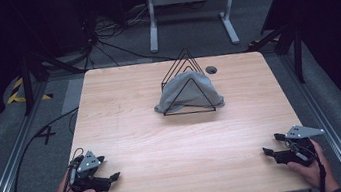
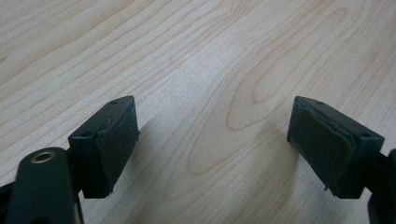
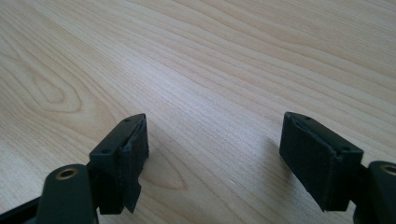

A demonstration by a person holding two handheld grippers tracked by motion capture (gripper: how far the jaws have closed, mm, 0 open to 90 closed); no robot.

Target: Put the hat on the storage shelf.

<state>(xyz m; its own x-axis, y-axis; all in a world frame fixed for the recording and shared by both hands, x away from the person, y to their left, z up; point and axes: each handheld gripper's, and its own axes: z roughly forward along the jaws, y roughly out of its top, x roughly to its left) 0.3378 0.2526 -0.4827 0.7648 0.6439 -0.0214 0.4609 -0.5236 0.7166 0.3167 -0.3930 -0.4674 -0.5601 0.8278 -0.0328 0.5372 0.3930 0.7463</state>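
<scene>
grey cloth [image 1: 185,93] draped on wire rack [image 1: 187,81] up at center frame, well apart from left gripper [image 1: 111,177] bottom left and right gripper [image 1: 269,145] bottom right, both jaws wide open, nothing in them

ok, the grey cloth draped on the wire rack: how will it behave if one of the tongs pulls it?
Probably floppy: the grey cloth sags over the wire rack and pools on the table. It looks light, so a pinch should lift it. The rack's thin frame also looks light, and the cloth lies between its wires, so a sideways pull may drag or tip it.
</scene>
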